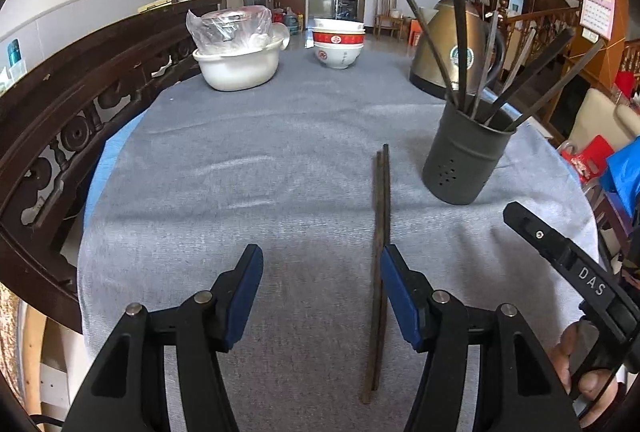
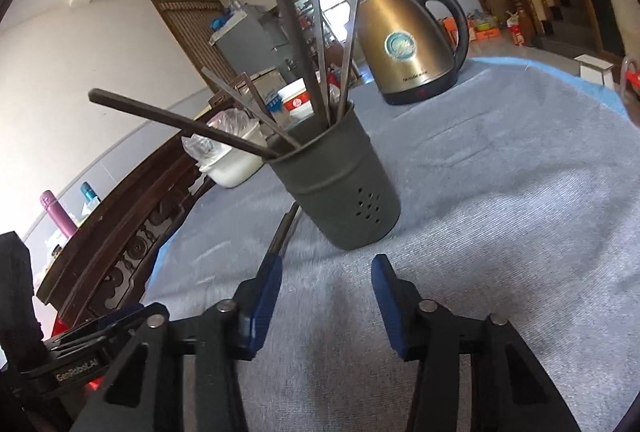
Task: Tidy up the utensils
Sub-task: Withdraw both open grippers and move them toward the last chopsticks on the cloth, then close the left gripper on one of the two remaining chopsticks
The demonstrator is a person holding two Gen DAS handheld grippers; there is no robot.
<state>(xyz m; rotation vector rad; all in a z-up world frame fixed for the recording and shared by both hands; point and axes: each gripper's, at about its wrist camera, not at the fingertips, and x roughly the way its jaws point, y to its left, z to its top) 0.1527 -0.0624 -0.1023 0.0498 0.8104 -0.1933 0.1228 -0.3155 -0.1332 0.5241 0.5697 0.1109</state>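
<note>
A pair of dark wooden chopsticks [image 1: 382, 232] lies lengthwise on the grey-blue cloth [image 1: 240, 184], left of a dark grey utensil holder [image 1: 464, 160] that holds several dark chopsticks. My left gripper [image 1: 322, 256] hovers open low over the cloth, and the pair runs just under its right finger. In the right wrist view the holder [image 2: 344, 188] stands upright straight ahead. My right gripper [image 2: 326, 264] is open in front of it with only cloth between its fingers. The lying chopsticks [image 2: 286, 228] show past its left finger.
A gold electric kettle [image 1: 452, 48] stands behind the holder. Stacked red-and-white bowls [image 1: 338, 44] and a white basin [image 1: 240, 66] with a bagged pot sit at the far edge. A carved wooden bench back [image 1: 80, 120] lines the left side. A hand [image 1: 592, 384] grips the other tool's black body [image 1: 560, 252].
</note>
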